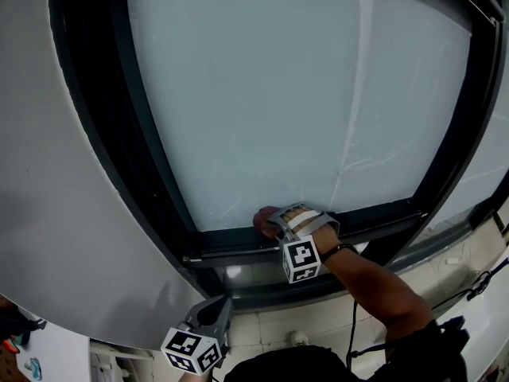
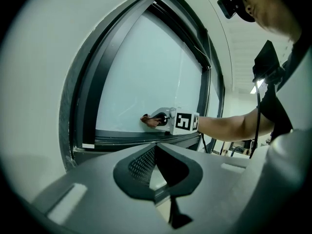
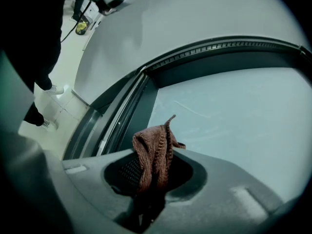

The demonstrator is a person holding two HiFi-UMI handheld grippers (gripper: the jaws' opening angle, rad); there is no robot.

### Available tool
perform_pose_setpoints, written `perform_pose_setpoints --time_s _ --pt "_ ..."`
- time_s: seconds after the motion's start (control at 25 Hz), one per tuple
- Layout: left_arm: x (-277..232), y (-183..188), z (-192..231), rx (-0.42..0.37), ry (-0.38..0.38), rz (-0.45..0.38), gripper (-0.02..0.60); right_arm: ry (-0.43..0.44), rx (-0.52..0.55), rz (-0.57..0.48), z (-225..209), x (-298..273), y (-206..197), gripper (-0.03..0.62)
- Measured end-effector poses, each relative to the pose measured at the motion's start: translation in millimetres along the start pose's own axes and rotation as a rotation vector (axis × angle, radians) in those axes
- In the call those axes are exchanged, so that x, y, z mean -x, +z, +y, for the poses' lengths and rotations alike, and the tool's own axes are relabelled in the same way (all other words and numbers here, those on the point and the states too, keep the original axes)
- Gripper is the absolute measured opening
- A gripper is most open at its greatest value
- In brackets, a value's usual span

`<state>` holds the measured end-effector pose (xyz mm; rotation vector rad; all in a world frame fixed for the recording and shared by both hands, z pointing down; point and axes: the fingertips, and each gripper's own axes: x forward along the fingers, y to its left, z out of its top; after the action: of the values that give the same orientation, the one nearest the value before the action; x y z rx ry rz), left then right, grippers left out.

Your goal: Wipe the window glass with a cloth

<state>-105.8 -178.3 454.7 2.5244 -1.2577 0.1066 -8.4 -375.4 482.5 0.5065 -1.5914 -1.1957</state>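
Lowest in the head view and closest to the lens, the left tool (image 1: 216,313) hangs below the pale frosted window glass (image 1: 302,94), well apart from it and level with the pale grey wall (image 1: 56,173) under the sill. Its own view shows the left tool (image 2: 158,167) with both jaws pressed together and nothing between them, pointed toward the window glass (image 2: 146,82) from a distance.

Right tool (image 1: 282,223): held at the bottom edge of the window glass, somewhat left of the middle of that edge, just above the lower rail of the dark grey window frame (image 1: 151,173). Its jaws pinch a brown knitted cloth (image 1: 266,220), which lies against the window glass at that bottom edge. The person's bare forearm (image 1: 374,281) runs from this tool down and to the right, away from the window glass.

Right gripper view: the right tool (image 3: 151,174) is clamped on the brown knitted cloth (image 3: 153,155), which stands bunched and folded up out of the jaws, with the window glass (image 3: 234,116) directly ahead.

Left gripper view: the right tool (image 2: 163,118) and the brown knitted cloth (image 2: 148,120) appear low on the window glass, beside the bottom rail.

Surface note: faint streaks cross the window glass above the cloth.
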Motion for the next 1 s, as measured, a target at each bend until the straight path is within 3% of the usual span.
perform_pose_setpoints --time_s 0.12,0.2,0.64,1.0 --pt "-6.5 -1.5 -4.0 0.002 -0.011 0.006 0.017 0.015 0.004 -0.037 -17.6 29.1 4.5 0.075" --pt "-13.3 -0.4 -5.7 -0.002 -0.022 0.008 0.017 -0.027 0.008 -0.04 -42.9 51.8 -1.5 0.075" --pt "-36.5 2.2 -19.4 -0.003 -0.047 0.011 0.017 -0.534 0.088 0.074 -245.2 195.9 -69.7 0.076" --pt "-42.7 3.6 -27.7 0.004 -0.028 -0.005 0.017 -0.751 0.21 0.159 -334.4 236.0 -103.0 0.075"
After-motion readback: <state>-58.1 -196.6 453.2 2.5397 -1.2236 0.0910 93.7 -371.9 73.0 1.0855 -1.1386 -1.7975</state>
